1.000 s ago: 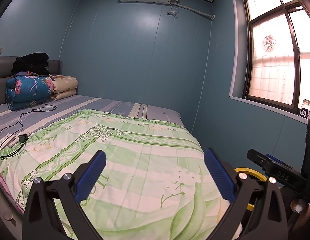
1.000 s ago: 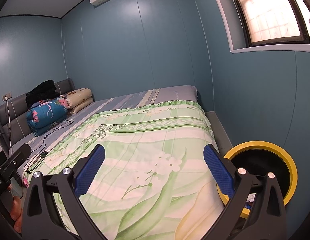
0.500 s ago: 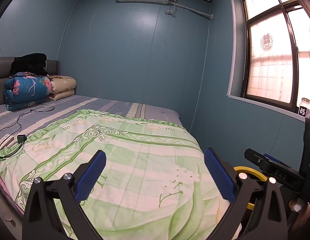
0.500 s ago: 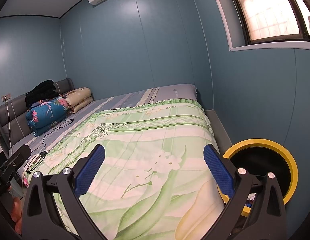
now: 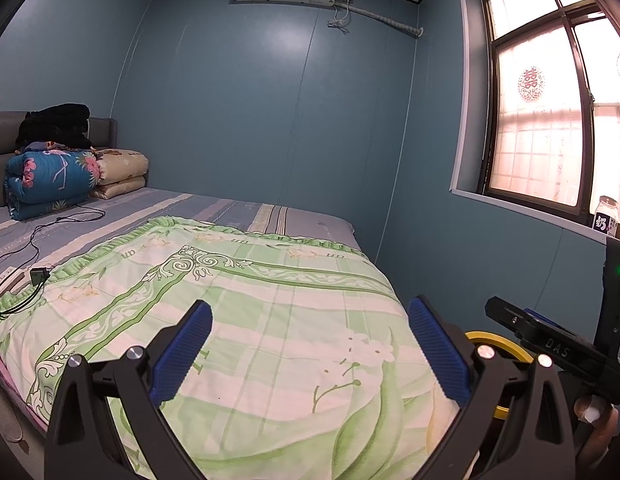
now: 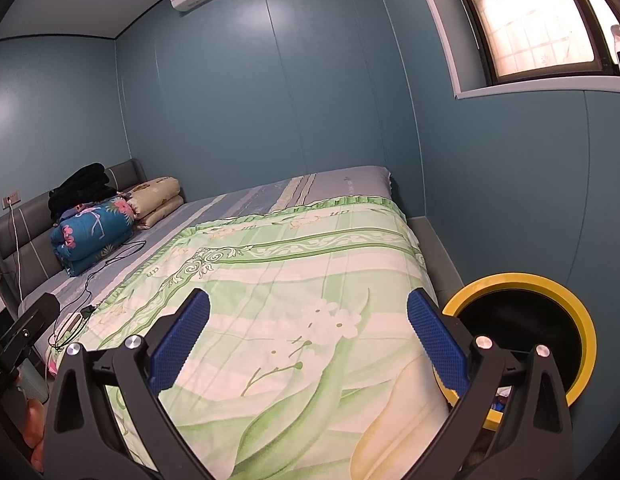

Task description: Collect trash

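Two handheld grippers hovered side by side above a bed (image 5: pixel 294 216) covered with a green floral quilt (image 6: pixel 310 280). The left gripper (image 5: pixel 310 344) had its blue-padded fingers (image 5: pixel 182 356) spread wide and held nothing; the right gripper (image 6: pixel 308 338) was likewise released and empty. A yellow-rimmed trash bin (image 6: pixel 565 292) with a black interior stood on the floor just beside the bed's right edge, near the blue wall under the window (image 5: pixel 549 120).

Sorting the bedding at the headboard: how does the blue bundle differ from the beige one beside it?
The blue floral quilt is bulkier and stands taller; the beige folded quilt is flatter. The blue floral quilt has dark clothing on top; the beige folded quilt carries nothing. Both are folded and lie on the bed by the headboard.
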Tool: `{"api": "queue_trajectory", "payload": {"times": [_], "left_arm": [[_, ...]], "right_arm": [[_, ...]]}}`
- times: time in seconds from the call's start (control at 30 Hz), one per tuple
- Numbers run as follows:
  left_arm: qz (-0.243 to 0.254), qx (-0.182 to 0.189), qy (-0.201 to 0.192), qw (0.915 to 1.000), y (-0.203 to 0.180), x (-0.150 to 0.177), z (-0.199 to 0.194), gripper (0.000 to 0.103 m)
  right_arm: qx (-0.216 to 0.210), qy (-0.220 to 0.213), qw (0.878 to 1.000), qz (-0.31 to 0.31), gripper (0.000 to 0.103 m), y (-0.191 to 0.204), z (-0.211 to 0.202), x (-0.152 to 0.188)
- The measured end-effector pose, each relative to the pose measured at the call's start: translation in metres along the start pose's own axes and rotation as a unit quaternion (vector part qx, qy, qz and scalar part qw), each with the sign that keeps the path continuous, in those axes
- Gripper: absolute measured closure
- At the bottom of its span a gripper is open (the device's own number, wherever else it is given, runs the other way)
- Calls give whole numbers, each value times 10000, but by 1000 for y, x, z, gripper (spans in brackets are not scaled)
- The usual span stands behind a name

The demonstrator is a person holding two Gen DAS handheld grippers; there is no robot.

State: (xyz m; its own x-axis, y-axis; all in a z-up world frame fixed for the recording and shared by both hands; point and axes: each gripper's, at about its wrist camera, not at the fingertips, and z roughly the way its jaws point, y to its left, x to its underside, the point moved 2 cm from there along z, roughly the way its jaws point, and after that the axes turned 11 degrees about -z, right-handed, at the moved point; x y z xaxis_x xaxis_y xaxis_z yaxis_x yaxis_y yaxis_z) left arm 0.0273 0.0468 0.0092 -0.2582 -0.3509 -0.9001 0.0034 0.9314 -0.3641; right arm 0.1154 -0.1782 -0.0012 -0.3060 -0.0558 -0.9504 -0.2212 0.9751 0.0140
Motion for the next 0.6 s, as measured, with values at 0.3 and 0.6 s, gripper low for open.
{"api": "queue_trajectory", "payload": {"times": [0.3, 0.6], "left_arm": [[-5, 33, 19, 10000, -1, 0, 1, 8], [5, 30, 25, 10000, -1, 0, 2, 8]], "right_arm": [[-1, 13, 10000, 41, 8, -2, 0, 1], [6, 41, 10000, 73, 8, -4, 1, 1]]}}
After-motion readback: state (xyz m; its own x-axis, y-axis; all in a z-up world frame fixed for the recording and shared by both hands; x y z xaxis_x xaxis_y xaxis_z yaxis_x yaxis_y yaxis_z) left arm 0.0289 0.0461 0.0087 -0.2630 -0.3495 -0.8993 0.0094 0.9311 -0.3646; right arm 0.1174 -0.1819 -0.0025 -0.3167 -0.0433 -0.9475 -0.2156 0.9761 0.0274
